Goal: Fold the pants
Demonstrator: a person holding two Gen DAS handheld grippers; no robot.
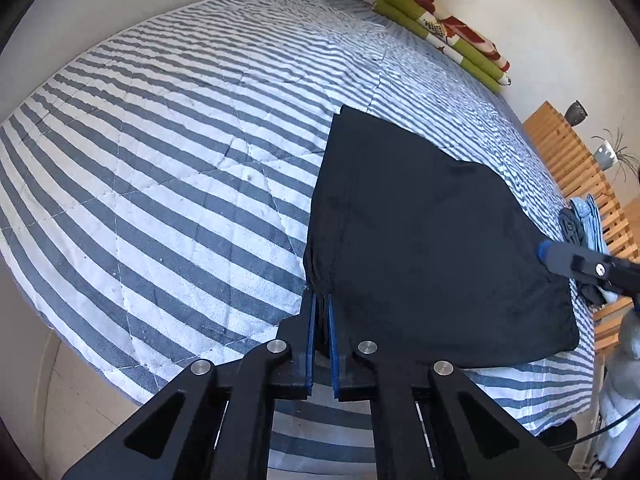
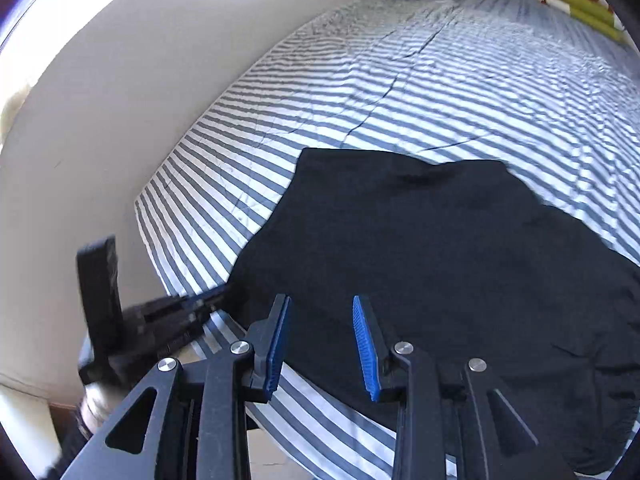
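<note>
Dark navy pants, already doubled into a broad panel, lie flat on a bed covered by a blue-and-white striped quilt. In the left wrist view the pants fill the area from the centre out toward 4 o'clock. The left tongs are pinched shut on the near corner of the cloth, with bunched fabric showing between the blue pads. The right tongs stand apart with nothing between them, hovering just above the near edge of the pants, where the dark fabric meets the quilt; in the left view they enter at 3 o'clock, over the far side of the garment. The step in hand looks like securing both near corners for another fold. To do it well, the right tongs should probably close on the matching corner through all layers, so the edge rises evenly. Lifting both corners together and keeping the edge taut should avoid creases. A folded green blanket lies at the bed's far edge, at 1 o'clock, well clear.
</note>
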